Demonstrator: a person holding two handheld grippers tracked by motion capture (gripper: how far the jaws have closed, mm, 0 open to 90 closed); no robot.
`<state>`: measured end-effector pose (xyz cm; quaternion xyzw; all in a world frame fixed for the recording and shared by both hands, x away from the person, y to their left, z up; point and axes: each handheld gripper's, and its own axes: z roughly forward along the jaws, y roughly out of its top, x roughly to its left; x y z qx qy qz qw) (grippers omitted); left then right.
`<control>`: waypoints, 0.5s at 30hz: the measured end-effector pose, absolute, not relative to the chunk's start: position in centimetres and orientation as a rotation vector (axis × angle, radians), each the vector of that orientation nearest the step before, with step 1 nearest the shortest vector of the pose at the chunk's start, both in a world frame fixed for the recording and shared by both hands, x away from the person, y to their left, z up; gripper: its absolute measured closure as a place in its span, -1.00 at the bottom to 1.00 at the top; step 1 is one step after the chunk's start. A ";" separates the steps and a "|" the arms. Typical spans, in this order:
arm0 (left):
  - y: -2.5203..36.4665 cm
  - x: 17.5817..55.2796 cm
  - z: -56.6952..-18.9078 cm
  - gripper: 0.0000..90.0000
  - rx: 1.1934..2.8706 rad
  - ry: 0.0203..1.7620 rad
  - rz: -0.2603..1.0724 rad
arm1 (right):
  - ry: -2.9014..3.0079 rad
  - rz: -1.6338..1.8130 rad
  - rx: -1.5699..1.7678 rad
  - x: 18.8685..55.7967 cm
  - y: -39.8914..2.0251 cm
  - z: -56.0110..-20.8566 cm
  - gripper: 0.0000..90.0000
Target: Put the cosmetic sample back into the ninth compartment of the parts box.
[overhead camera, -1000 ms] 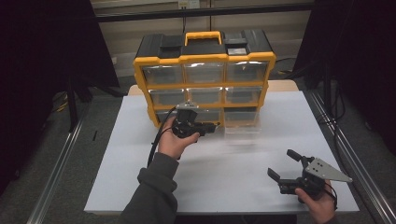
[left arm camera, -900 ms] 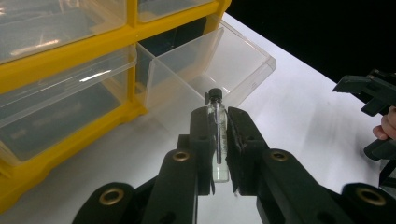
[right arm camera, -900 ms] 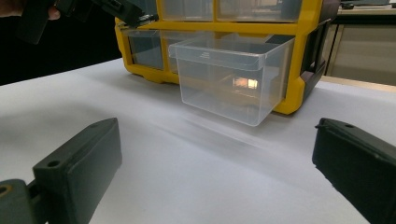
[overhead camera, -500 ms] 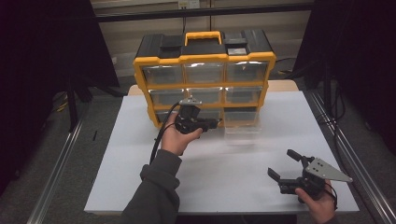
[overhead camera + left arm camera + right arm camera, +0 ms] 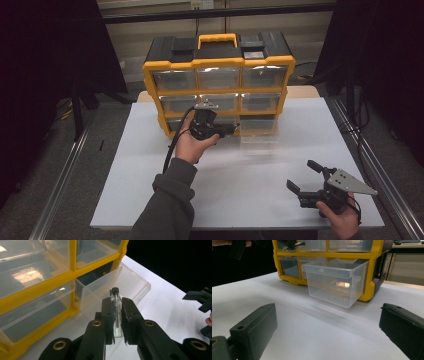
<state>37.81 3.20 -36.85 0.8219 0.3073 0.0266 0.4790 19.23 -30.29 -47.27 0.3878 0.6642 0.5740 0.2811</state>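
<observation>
- My left gripper (image 5: pixel 116 315) was clamped on a small glass vial (image 5: pixel 116 312) with a black cap; the two pads pressed on its sides.
- The vial stood upright between the jaws, its cap just in front of the open clear drawer (image 5: pixel 120 287), over the drawer's near edge.
- This drawer was pulled out from the bottom row of the yellow cabinet (image 5: pixel 220 64) and rested on the white table (image 5: pixel 150 170).
- Compared with one second before, my left hand (image 5: pixel 192 145) had moved a little to the right along the cabinet front, nearer to the drawer.
- The grip on the vial had not changed in that time.
- My right gripper (image 5: pixel 306 176) stayed at the same place near the right front corner of the table, its jaws wide apart with nothing between them.
</observation>
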 end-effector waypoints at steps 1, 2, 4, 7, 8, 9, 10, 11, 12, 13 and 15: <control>3.1 37.8 -36.9 0.80 2.000 0.753 0.065 | 1.780 1.538 1.038 19.2 -30.3 -47.3 -0.98; 3.1 37.9 -36.9 0.80 2.005 0.749 0.064 | 1.780 1.539 1.037 19.2 -30.3 -47.3 -0.98; 3.0 37.9 -36.9 0.80 2.007 0.752 0.067 | 1.779 1.539 1.037 19.2 -30.3 -47.3 -0.98; 3.0 38.0 -36.9 0.80 2.002 0.751 0.069 | 1.776 1.541 1.040 19.2 -30.3 -47.3 -0.98; 3.0 38.0 -36.9 0.80 2.002 0.751 0.069 | 1.776 1.541 1.040 19.2 -30.3 -47.3 -0.98; 3.0 38.0 -36.9 0.80 2.003 0.751 0.072 | 1.777 1.540 1.039 19.2 -30.4 -47.3 -0.98; 2.9 38.1 -36.9 0.80 2.001 0.752 0.076 | 1.777 1.542 1.041 19.2 -30.4 -47.3 -0.98; 2.9 38.1 -36.9 0.80 2.001 0.752 0.076 | 1.772 1.545 1.044 19.3 -30.3 -47.3 -0.98; 2.9 38.1 -36.9 0.80 2.000 0.748 0.075 | 1.772 1.545 1.044 19.3 -30.3 -47.3 -0.98; 2.8 38.1 -36.8 0.81 2.002 0.748 0.083 | 1.772 1.544 1.045 19.3 -30.4 -47.3 -0.98; 2.8 38.1 -36.7 0.80 2.005 0.749 0.080 | 1.772 1.541 1.045 19.3 -30.4 -47.3 -0.98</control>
